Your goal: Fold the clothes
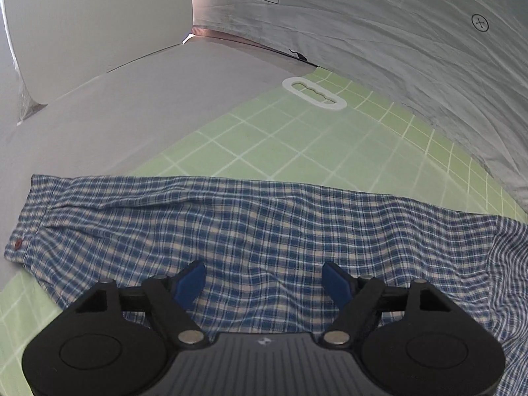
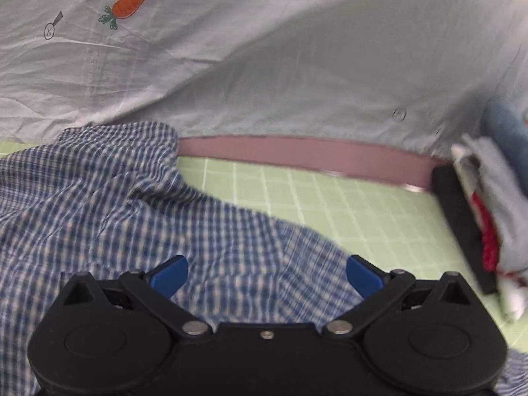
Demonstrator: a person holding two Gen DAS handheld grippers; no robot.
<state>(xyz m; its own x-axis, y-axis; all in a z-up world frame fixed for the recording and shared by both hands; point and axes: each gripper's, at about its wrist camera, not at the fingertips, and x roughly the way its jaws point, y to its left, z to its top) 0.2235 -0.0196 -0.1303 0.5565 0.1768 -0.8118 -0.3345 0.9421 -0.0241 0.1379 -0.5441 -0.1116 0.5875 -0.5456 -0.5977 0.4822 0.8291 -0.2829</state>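
Note:
A blue and white checked shirt [image 1: 250, 231] lies spread on a green grid mat [image 1: 297, 145]. Its sleeve with a red cuff button [image 1: 18, 244] stretches to the left. My left gripper [image 1: 264, 283] is open just above the sleeve, with blue pads [image 1: 189, 285] wide apart and nothing between them. In the right wrist view the same shirt [image 2: 132, 204] lies rumpled with its collar raised at the back. My right gripper [image 2: 267, 274] is open over the shirt's fabric and holds nothing.
A grey sheet with a carrot print [image 2: 127, 6] hangs behind the mat. A white handle cut-out [image 1: 313, 94] sits at the mat's far edge. A stack of folded clothes [image 2: 488, 217] on a black board stands at the right. A pink strip [image 2: 313, 155] borders the mat.

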